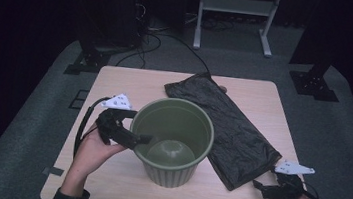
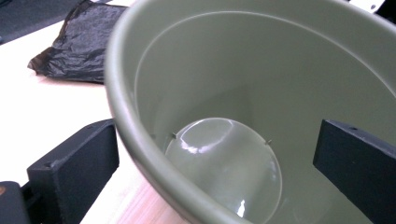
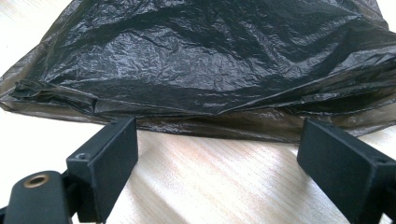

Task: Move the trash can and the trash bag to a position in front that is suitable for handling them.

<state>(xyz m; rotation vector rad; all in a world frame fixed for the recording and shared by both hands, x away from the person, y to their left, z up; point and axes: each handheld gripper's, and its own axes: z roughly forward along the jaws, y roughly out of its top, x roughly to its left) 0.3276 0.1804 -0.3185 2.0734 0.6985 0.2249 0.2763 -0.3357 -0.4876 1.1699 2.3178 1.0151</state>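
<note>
high view sets a green bin [image 1: 172,142] near the middle of the wooden counter [image 1: 116,80], with a flat black bag [image 1: 221,127] lying just beside it and stretching from the far side toward the right near corner. left claw [image 1: 137,138] is spread across the bin's rim, one jaw outside the wall and one inside, and left gripper view shows daylight between each jaw and the wall, so it is straddling rather than pinching. right claw [image 1: 261,185] sits low at the bag's near edge, jaws wide apart and holding nothing; right gripper view puts the crumpled hem [image 3: 210,126] just ahead of the jaw tips, with bare wood between them. judging from this, the work is getting the bag up and into the bin. the likely slip is at the hem: the plastic is thin and layered, so jaws closing too high could pinch only the top sheet, or scrape the counter and push the bag away. the bin looks light and empty, so a loose or late squeeze on the rim could let it tip or skate once the bag drags across it.
</note>
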